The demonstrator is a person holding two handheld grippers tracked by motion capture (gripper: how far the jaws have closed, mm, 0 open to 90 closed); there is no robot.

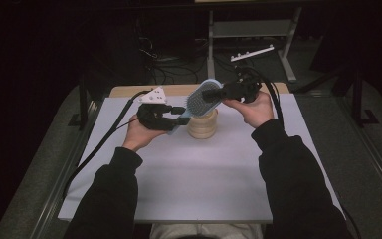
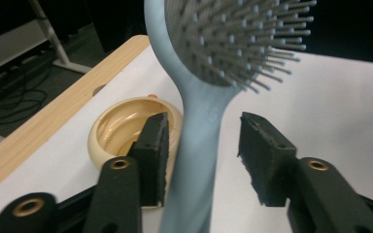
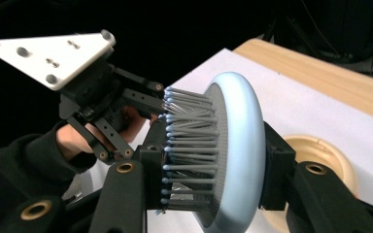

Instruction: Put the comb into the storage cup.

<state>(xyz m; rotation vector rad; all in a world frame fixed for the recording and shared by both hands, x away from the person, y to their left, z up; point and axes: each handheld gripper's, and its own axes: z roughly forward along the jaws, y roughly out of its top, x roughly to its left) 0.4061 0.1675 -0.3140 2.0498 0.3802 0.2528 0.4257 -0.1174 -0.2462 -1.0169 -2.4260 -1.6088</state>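
A light blue hairbrush [image 1: 198, 101] with grey bristles hangs tilted over a beige cup [image 1: 202, 125] on the white table cover [image 1: 204, 179]. My right gripper [image 1: 210, 94] is shut on the brush head [image 3: 238, 145], one pad against the bristles and one on the smooth back. My left gripper [image 1: 181, 114] stands open around the handle [image 2: 196, 145]. A gap shows between the handle and the pad [image 2: 262, 155] on the right, while the other pad sits close beside it. In the left gripper view the cup [image 2: 121, 128] lies just behind the jaws and looks empty.
The table's wooden edge [image 1: 129, 90] runs along the back. Beyond it stand a metal frame [image 1: 251, 30] and loose cables on a dark floor. The white cover reaches toward the person in front of the cup. The gripper cables trail off at both sides.
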